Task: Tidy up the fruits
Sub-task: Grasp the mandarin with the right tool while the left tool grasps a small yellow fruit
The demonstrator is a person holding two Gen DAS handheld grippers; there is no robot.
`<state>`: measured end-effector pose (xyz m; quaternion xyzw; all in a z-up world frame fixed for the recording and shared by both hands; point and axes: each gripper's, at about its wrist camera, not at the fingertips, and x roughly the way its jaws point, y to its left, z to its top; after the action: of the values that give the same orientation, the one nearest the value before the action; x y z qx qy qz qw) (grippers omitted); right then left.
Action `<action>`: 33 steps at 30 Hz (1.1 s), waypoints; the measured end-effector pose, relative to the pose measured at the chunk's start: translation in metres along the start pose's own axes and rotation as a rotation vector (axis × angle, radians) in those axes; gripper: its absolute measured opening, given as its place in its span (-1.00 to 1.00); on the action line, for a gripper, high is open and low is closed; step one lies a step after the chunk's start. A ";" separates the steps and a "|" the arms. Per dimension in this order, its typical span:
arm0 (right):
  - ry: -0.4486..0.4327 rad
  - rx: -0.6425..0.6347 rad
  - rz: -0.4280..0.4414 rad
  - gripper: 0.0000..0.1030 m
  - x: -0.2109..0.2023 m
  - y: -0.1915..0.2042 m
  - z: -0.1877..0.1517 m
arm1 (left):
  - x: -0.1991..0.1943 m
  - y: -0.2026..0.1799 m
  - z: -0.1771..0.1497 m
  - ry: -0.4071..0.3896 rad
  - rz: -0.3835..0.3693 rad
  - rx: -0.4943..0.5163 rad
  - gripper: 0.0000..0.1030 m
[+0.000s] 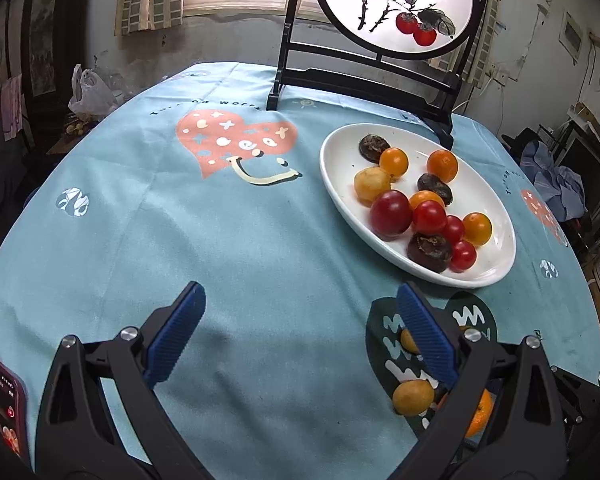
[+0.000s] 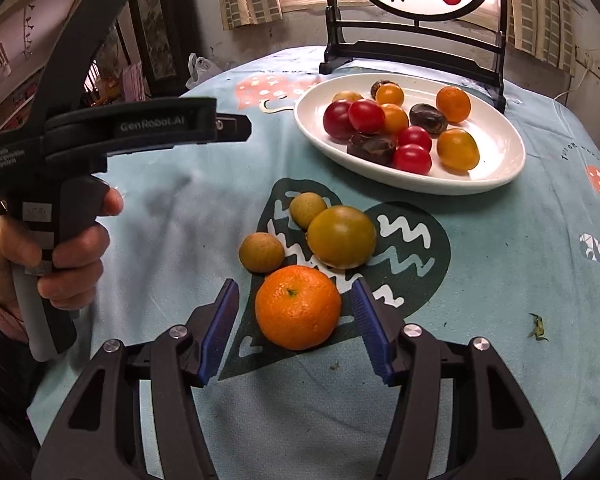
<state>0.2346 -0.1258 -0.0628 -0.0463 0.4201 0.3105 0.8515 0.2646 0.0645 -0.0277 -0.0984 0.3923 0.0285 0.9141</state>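
Note:
A white oval plate (image 2: 496,160) (image 1: 340,152) holds several red and orange tomatoes and dark fruits. On the cloth in front of it lie an orange mandarin (image 2: 298,307), a yellow-green tomato (image 2: 341,236) and two small brown longans (image 2: 261,252) (image 2: 307,209). My right gripper (image 2: 296,330) is open, its blue pads on either side of the mandarin without touching it. My left gripper (image 1: 300,336) is open and empty over bare cloth; its handle (image 2: 60,184) shows at the left of the right wrist view. A longan (image 1: 413,397) and the mandarin (image 1: 480,416) sit behind its right finger.
A black wooden stand with a round painted screen (image 2: 416,52) stands behind the plate. A phone (image 1: 0,400) lies at the near left edge. A small green scrap (image 2: 538,326) lies on the blue tablecloth (image 1: 220,240). A white bag (image 1: 88,88) sits beyond the table.

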 end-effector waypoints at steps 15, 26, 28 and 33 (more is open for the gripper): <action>0.028 -0.058 -0.037 -0.09 0.011 0.008 -0.004 | 0.000 -0.001 -0.001 0.011 -0.002 0.004 0.91; -0.133 0.163 0.037 -0.14 -0.030 -0.040 0.008 | -0.004 -0.007 -0.005 0.032 -0.082 0.105 0.89; -0.137 0.199 -0.002 -0.15 -0.031 -0.050 0.009 | -0.008 -0.015 -0.011 0.033 -0.122 0.171 0.81; -0.110 0.239 0.008 -0.15 -0.025 -0.057 0.009 | -0.009 -0.040 -0.030 0.090 -0.254 0.290 0.59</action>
<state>0.2616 -0.1811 -0.0485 0.0743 0.4071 0.2635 0.8714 0.2419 0.0192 -0.0354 -0.0156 0.4172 -0.1483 0.8965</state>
